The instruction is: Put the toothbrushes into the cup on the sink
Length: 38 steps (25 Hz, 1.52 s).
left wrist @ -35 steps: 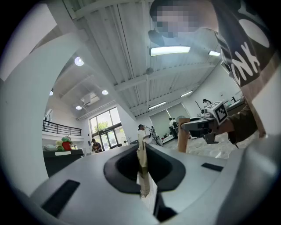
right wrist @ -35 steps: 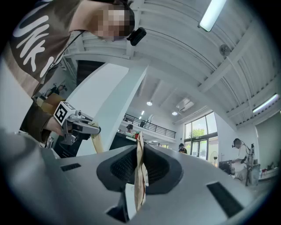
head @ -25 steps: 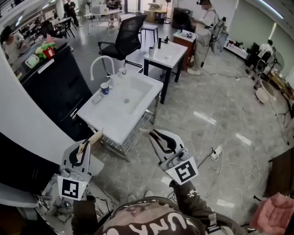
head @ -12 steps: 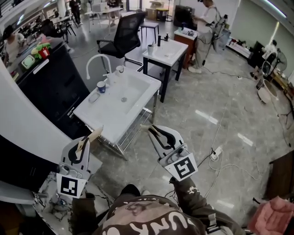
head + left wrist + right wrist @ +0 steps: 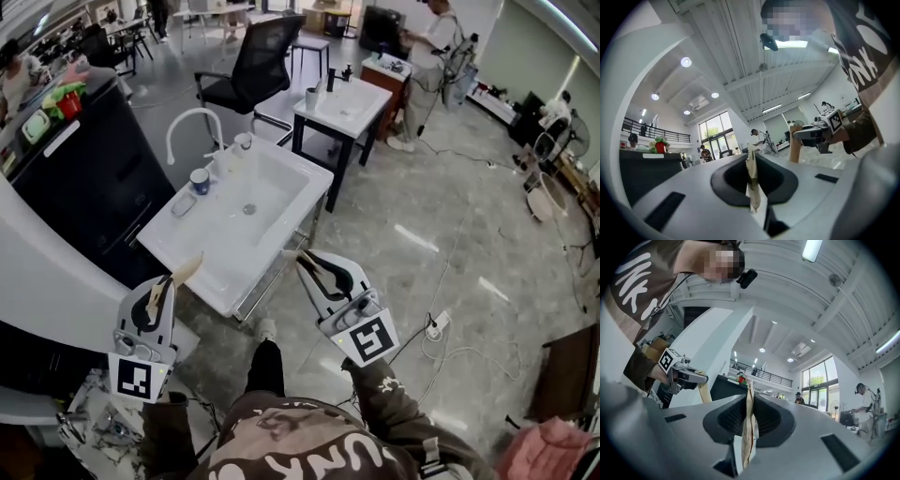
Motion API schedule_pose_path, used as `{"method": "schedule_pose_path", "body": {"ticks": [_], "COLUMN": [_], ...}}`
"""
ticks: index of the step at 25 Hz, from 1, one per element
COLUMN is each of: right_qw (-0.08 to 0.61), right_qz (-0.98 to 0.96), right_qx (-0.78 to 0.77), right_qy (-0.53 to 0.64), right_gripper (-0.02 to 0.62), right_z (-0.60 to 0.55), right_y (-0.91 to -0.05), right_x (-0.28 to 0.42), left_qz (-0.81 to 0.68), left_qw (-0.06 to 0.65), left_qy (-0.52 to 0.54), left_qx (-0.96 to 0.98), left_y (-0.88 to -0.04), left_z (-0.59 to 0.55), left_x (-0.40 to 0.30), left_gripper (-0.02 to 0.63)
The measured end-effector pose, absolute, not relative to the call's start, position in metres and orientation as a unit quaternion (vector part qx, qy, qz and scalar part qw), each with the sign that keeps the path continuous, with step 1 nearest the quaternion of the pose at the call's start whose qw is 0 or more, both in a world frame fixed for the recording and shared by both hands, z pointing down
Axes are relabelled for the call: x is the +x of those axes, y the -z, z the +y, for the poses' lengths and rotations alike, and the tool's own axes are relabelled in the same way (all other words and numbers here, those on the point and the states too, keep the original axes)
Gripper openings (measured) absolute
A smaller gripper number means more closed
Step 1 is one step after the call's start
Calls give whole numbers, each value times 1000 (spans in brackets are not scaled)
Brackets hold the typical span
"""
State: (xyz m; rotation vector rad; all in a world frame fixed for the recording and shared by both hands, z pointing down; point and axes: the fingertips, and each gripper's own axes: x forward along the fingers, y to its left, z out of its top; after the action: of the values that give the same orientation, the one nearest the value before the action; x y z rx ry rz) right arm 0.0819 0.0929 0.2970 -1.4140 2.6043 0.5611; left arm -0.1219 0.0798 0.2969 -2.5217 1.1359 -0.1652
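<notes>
The white sink (image 5: 217,246) stands ahead of me, with a curved white faucet (image 5: 190,127) at its back. A small blue-and-white cup (image 5: 199,180) sits on the back rim beside a flat dish (image 5: 183,204). I cannot make out any toothbrush. My left gripper (image 5: 188,267) is shut, its beige pads (image 5: 751,174) pressed flat together with nothing between them, just short of the sink's front edge. My right gripper (image 5: 298,257) is also shut and empty, pads (image 5: 748,420) together, at the sink's front right corner. Both gripper views point up at the ceiling.
A wire rack (image 5: 272,272) hangs under the sink. A dark counter (image 5: 84,178) runs along the left. Behind are a black office chair (image 5: 251,67), a second small sink table (image 5: 339,105) and a person standing (image 5: 433,56). Cables and a power strip (image 5: 436,328) lie on the floor at right.
The sink has drawn closer and slid lower in the head view as the person steps toward it; a leg now shows below. Both grippers stay shut.
</notes>
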Motion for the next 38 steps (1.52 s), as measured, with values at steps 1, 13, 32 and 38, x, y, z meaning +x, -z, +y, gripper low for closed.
{"method": "schedule_pose_path", "body": {"ticks": [1,13,32,38], "right_qw": [60,31,-31,-60], "right_qz": [862,874,877,879], "right_qx": [-469,-455,-462,-460], "right_qy": [-182,-168,-131,-112], "right_gripper": [55,57,57,57], "right_z": [71,-258,-639,-679], "right_y": [-302,-350,-467,-516], "right_x": [82,79,57,47], "left_qz": [405,417,450,450], "left_qw": [184,128,84,83], "left_qy": [53,62,105,110], "left_qx": [-894,-898,-883,-882], "left_y": [-301,-355,-420,-434], "left_z": [58,-206,-360,-381], "left_x": [-122,-120,-154,-162], "left_gripper": [17,17,17,17]}}
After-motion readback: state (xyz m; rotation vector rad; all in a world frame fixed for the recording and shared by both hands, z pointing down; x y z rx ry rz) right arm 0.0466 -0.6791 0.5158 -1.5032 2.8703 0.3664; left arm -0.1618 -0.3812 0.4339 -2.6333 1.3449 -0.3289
